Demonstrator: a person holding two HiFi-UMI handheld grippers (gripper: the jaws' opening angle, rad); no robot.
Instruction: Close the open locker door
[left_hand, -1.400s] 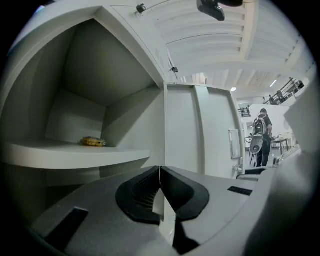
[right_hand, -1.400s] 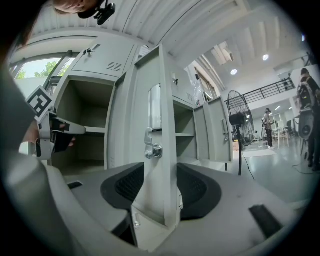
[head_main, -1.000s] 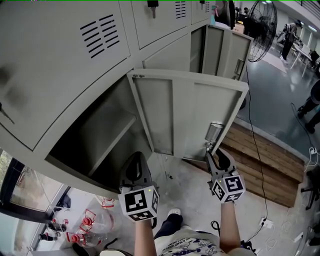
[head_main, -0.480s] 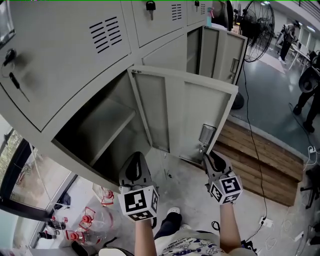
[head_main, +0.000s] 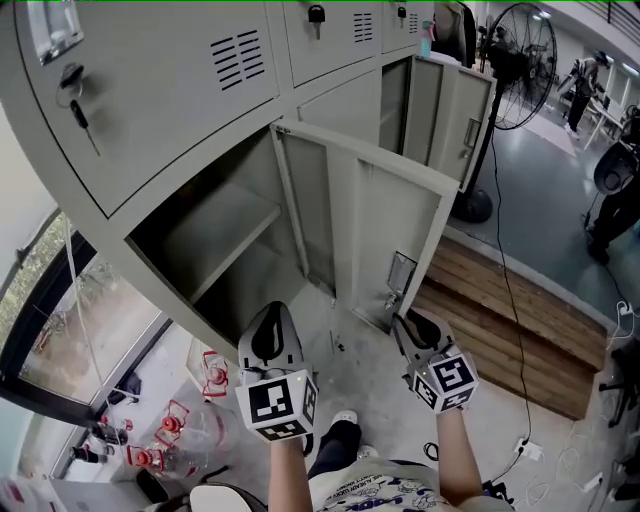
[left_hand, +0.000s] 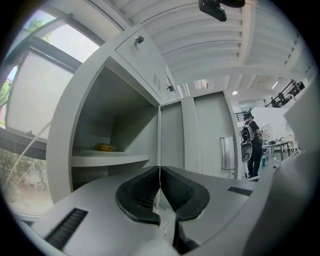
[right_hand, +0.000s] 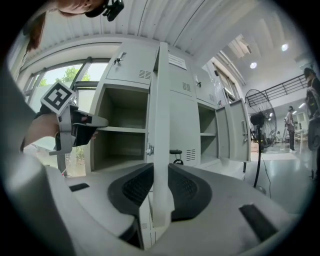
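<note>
The grey locker door (head_main: 370, 225) stands open, hinged on its left side at the open compartment (head_main: 215, 240). My right gripper (head_main: 398, 318) is shut on the door's free edge just below the latch plate (head_main: 401, 270). In the right gripper view the door edge (right_hand: 159, 125) runs upright between the two pads, and both press on it. My left gripper (head_main: 271, 335) hangs shut and empty in front of the compartment's lower part, apart from the door. Its jaws meet in the left gripper view (left_hand: 160, 187), where a small yellow thing (left_hand: 105, 147) lies on the shelf.
A second locker door (head_main: 462, 105) stands open further right. A floor fan (head_main: 524, 62) stands behind it, its cable running over a wooden platform (head_main: 505, 325). Keys hang in the lock (head_main: 78, 105) of the upper left locker. A window is at lower left.
My right gripper has closed on the door's edge. The door has swung a little toward the compartment, and my head view has shifted so the lockers sit further right.
</note>
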